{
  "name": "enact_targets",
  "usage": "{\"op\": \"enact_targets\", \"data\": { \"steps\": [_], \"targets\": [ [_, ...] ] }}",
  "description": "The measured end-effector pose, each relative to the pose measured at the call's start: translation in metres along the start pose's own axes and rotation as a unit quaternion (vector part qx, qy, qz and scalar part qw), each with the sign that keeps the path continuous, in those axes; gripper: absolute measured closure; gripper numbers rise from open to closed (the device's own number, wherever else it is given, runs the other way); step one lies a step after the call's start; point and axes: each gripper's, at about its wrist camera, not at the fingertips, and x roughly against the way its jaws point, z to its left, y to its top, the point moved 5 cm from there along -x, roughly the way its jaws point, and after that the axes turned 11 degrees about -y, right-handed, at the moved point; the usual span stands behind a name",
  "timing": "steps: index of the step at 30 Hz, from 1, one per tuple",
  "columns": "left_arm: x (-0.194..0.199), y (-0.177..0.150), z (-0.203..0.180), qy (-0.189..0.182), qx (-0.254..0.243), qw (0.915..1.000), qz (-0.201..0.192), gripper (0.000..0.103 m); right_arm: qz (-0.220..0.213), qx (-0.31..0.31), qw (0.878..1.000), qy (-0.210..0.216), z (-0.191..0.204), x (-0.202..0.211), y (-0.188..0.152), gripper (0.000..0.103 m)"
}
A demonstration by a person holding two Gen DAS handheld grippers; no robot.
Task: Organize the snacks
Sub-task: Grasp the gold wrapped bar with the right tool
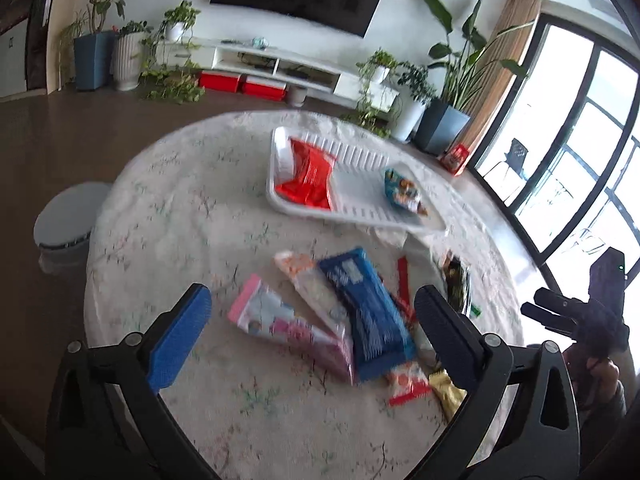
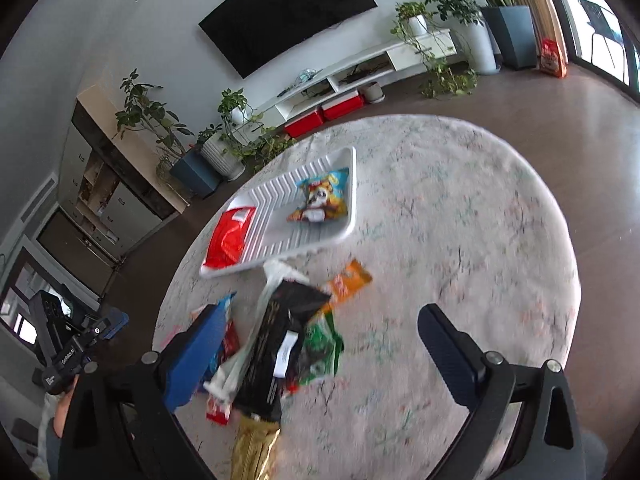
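Both grippers hang empty over the round table [image 1: 168, 216], jaws spread wide with nothing between them: the left gripper [image 1: 312, 332] above the pink and blue packets, the right gripper [image 2: 320, 344] above the black one. Beyond them sits the white tray [image 2: 344, 224], which holds only a red bag [image 1: 308, 176] at one end and a cartoon-printed packet [image 2: 320, 200] at the other. Judging by that, sorting has barely begun: the loose pile is the bulk of the work, with the blue packet [image 1: 364, 308], black packet [image 2: 280, 340], pink packet [image 1: 280, 324], orange packet [image 2: 348, 280] and smaller wrappers all outside the tray
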Motion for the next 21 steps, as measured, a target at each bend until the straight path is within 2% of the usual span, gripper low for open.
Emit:
{"op": "enact_targets", "data": {
  "steps": [2, 5, 8, 15, 21],
  "targets": [
    [0.004, -0.021, 0.002, 0.017, 0.02, 0.9996, -0.004, 0.0, 0.023, -0.007, 1.0, 0.006, 0.002, 0.0, -0.026, 0.01],
    [0.005, -0.048, 0.001, 0.021, 0.043, 0.9989, 0.002, 0.0, 0.032, 0.016, 0.999, -0.025, 0.014, 0.002, -0.064, 0.01],
    [0.005, -0.059, -0.003, 0.018, 0.045, 0.9988, 0.009, 0.0, 0.043, 0.048, 0.997, -0.047, 0.03, -0.001, -0.088, 0.013],
    [0.014, -0.065, -0.014, 0.011, 0.044, 0.9989, 0.009, 0.0, 0.043, 0.12, 0.988, -0.083, 0.06, -0.006, -0.108, 0.017],
    [0.011, -0.057, -0.013, 0.013, 0.04, 0.9991, 0.01, 0.0, 0.062, 0.14, 0.982, -0.107, 0.071, -0.021, -0.116, 0.027]
  ]
}}
